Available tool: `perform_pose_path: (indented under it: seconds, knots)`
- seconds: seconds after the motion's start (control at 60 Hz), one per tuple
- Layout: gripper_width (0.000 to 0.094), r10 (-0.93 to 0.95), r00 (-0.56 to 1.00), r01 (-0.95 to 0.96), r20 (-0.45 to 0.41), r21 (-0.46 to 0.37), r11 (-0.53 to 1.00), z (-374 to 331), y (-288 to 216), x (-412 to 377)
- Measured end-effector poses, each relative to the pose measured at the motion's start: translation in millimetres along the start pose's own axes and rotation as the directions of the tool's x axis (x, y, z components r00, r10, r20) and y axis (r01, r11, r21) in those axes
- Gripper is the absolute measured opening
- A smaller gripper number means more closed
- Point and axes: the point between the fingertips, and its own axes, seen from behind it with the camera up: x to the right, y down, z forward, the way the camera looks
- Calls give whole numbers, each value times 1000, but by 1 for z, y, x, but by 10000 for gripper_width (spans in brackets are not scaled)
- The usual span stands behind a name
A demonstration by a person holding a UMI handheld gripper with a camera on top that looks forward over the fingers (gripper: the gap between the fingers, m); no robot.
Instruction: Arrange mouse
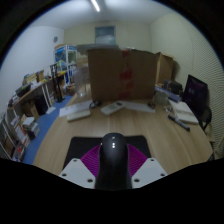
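At the bottom centre of the frame the tongs (113, 165) hold a black mouse (113, 157), its rounded back pointing up the picture; the two white fingers (80, 172) sit tight against its sides and the purple pads (94, 157) show just beside it on the left, so the tongs are closed on the mouse with no gap to be seen. Directly under and around the mouse lies a black mouse mat (85, 147), spread on the wooden surface (110, 128) that fills the middle of the frame. Further up the surface, above the mouse, lie some white papers or flat items (112, 106). Behind them, at upper centre, stands a large brown cardboard box (118, 72). At the left of the frame are shelves (30, 105) crowded with things too small to make out. At the right, near the edge, a dark monitor (196, 92) stands on the surface.
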Motion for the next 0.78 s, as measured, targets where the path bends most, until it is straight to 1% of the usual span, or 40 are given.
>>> perform_pose_path:
  seconds: [0.067, 0.133, 0.15, 0.183, 0.2, 0.217, 0.233, 0.25, 0.267, 0.283, 0.3, 0.317, 0.367, 0.4, 0.417, 0.433, 0.45, 0.65, 0.717, 0.783]
  knots:
    - [349, 0, 1000, -1, -21, -42, 999, 3, 32, -7]
    - [360, -9, 1000, 7, -21, -73, 997, 10, 55, -11]
    - [403, -17, 1000, 15, -25, -82, 997, 11, 60, -11]
    - [404, -26, 999, 25, -27, -51, 998, 12, 55, -12]
    - [448, -30, 999, 29, -27, -58, 998, 13, 56, -11]
    - [445, -31, 999, 30, -25, -64, 997, 13, 58, -11]
    - [462, -26, 999, 25, -21, -62, 998, 13, 57, -11]
    - [485, -22, 1000, 21, -18, -70, 997, 13, 58, -11]
    - [537, -17, 1000, 16, -15, -86, 996, 13, 60, -11]
    - [508, -10, 1000, 9, -14, -99, 995, 13, 61, -11]
    - [533, -2, 1000, 1, -13, -109, 994, 13, 61, -10]
    - [622, 5, 1000, -7, -13, -125, 992, 12, 62, -10]
    - [782, 21, 1000, -23, -11, -174, 984, 8, 64, -9]
    - [889, 31, 999, -33, -15, -187, 982, 4, 62, -8]
    - [860, 37, 999, -40, -20, -185, 982, 1, 60, -7]
    - [884, 44, 999, -47, -20, -184, 982, -3, 58, -7]
    - [834, 52, 998, -55, -20, -182, 982, -6, 56, -7]
    - [840, 130, 991, -133, -27, -151, 980, -80, 30, -1]
    - [837, 138, 990, -142, -37, -145, 979, -110, 27, 7]
    - [837, 137, 989, -145, -58, -158, 977, -141, 33, 19]
